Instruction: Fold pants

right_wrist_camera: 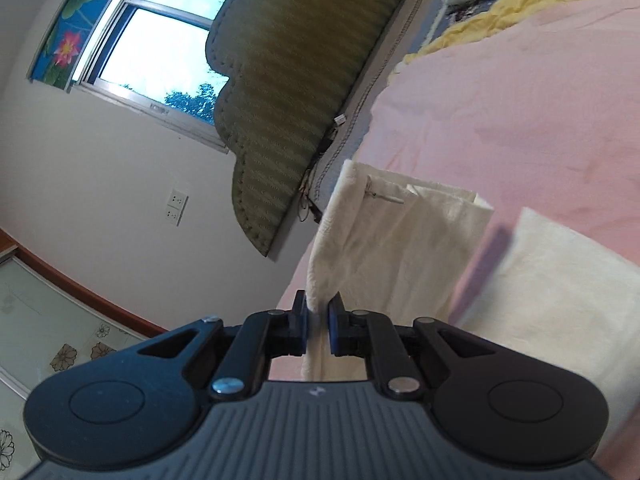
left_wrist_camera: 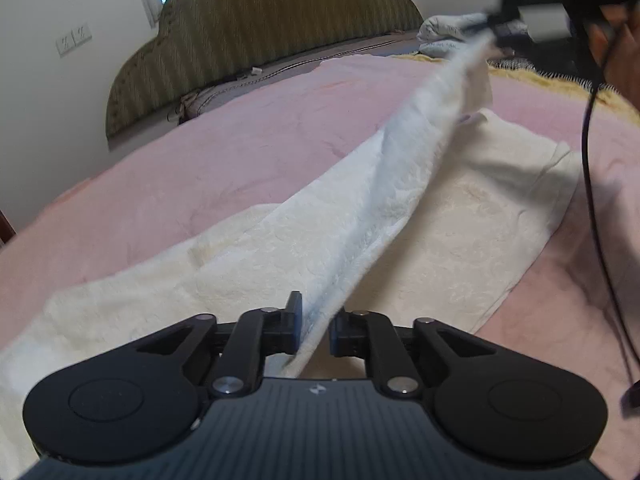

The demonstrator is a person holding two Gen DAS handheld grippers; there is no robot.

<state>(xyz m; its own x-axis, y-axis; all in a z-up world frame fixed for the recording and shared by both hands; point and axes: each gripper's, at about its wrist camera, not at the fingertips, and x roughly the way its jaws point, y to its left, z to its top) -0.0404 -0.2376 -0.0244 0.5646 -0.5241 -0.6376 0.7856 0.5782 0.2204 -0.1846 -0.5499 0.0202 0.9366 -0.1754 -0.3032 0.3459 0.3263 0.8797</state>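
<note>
So both grippers, left gripper (left_wrist_camera: 316,330) and right gripper (right_wrist_camera: 318,326), are pinched tight on the soft cream textured cotton pants (left_wrist_camera: 460,216), one edge stretched above the pink bedsheet (left_wrist_camera: 240,132). Fabric looks light and floppy, so I'd keep holding corners.

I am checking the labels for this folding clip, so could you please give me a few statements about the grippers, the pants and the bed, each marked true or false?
1. The left gripper grips an edge of the cream pants. True.
2. The right gripper is open and holds nothing. False: its jaws pinch a fold of the pants.
3. The gripped edge is pulled up off the bed while the rest of the pants lies on it. True.
4. The pants lie on a blue sheet. False: the pink blanket is under them.
5. An olive-green striped headboard stands at the end of the bed. True.
6. The window is covered by a shut curtain. False: daylight and trees show through it.
</note>
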